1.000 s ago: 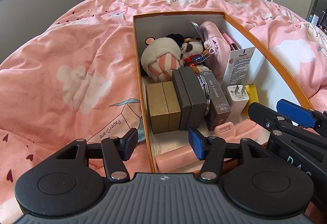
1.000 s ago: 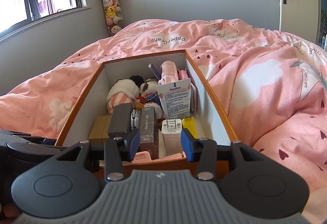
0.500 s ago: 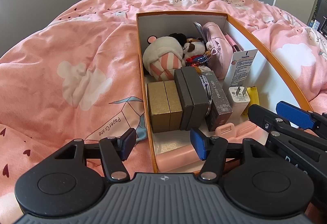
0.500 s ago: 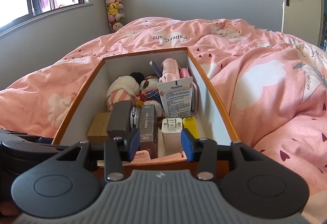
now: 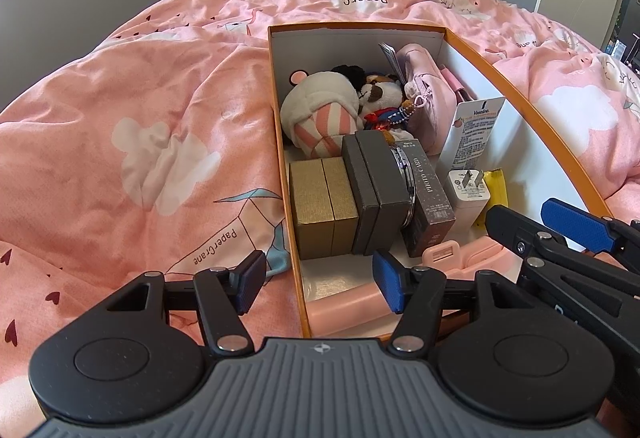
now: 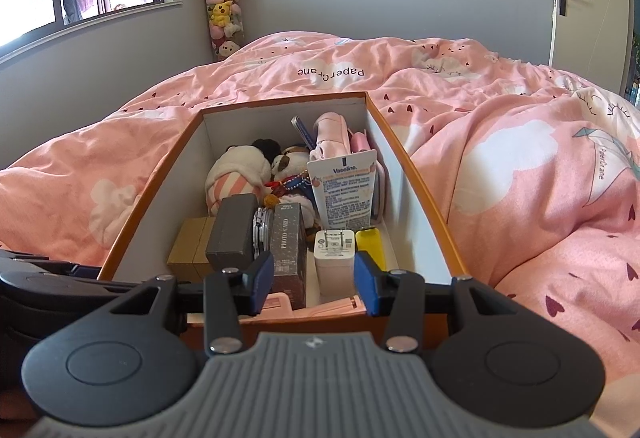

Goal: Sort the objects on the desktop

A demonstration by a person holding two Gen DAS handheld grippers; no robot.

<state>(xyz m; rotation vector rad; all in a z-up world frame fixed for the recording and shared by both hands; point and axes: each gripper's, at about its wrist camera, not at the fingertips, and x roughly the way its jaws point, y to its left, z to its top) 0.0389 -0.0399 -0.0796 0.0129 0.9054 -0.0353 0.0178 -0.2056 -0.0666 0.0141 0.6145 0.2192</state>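
Because the orange box [image 5: 520,94] on the pink duvet [image 5: 160,142] is already packed tight, with the gold box [image 5: 322,210], grey case [image 5: 378,194], photo card box [image 5: 430,198] and white charger [image 6: 334,258] stood on edge in a row, I hold both tools at its near end. My left gripper [image 5: 318,284] stands wide and empty, straddling the box's left wall, slightly wider than a second ago. My right gripper [image 6: 314,286] is half open, empty, unchanged.

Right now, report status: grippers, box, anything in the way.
Left gripper open, empty, straddling the box wall. Right gripper open, empty, at its near end. Box packed full. Nothing blocking.
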